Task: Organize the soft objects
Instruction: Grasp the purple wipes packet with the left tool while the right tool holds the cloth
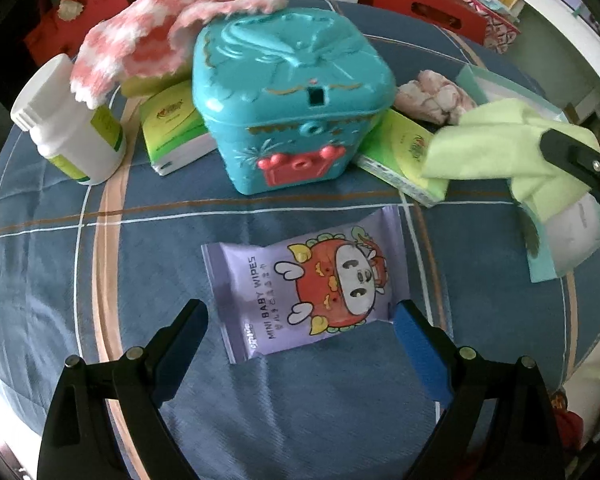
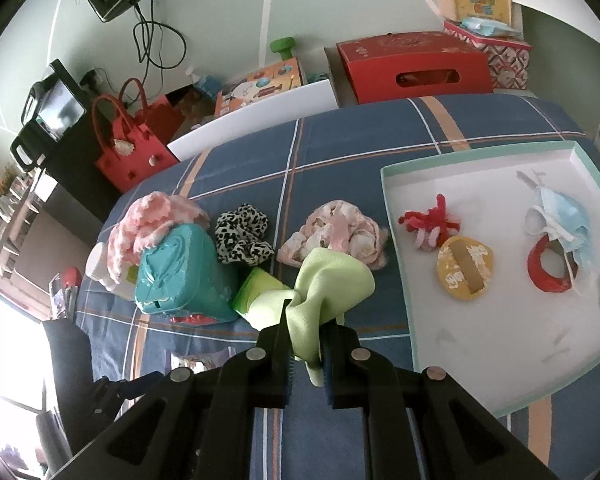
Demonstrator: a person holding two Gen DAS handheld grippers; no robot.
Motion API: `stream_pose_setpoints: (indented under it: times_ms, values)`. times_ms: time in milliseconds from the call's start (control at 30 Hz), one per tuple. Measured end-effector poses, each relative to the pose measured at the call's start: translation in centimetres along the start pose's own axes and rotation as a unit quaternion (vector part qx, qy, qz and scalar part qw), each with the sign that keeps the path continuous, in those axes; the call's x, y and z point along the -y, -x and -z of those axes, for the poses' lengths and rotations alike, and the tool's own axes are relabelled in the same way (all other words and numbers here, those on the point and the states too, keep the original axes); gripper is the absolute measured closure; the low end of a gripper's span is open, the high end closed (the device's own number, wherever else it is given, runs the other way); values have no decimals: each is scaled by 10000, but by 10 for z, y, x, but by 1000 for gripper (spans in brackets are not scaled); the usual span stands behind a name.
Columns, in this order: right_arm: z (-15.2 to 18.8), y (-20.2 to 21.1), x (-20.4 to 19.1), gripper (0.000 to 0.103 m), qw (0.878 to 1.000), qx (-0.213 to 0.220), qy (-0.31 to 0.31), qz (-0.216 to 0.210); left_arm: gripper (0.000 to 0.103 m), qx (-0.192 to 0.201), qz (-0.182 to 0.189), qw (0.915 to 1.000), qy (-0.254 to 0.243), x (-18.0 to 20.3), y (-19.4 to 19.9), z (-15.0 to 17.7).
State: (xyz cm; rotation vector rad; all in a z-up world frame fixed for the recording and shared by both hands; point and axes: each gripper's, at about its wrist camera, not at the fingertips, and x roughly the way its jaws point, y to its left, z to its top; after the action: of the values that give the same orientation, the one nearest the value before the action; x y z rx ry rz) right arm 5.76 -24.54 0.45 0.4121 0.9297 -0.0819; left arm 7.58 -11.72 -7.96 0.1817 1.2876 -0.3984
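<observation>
Wipes pack before box, bottle left, tray right

The right claw pinches a light-green cloth beside the white tray.

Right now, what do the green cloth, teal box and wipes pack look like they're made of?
Green cloth: thin, smooth woven fabric, likely microfiber; it folds softly in the right gripper.
Teal box: hard moulded plastic, glossy, with relief ornament.
Wipes pack: thin plastic film, satin sheen, printed, crimped ends.
</observation>
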Motion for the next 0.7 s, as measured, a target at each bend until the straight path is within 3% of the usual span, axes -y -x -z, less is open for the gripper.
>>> stream_pose_setpoints:
  times_ms: [167,400,567,700]
  values:
    - [0,-3,2,91,10000,-68,-3,10,9,131,-504,9983,-252,5,-3,-7]
    - [1,-8,1,91,9999,-146,44,10,9,385,-855,9945,-469,10,-4,-17]
    - [1,-9,3,91,9998,-174,22,18,9,307,-747,9957,-450,5,-5,-15]
    - [1,-10,3,91,9998,-184,13,22,9,230,-608,9952,-737,-17,-7,-20]
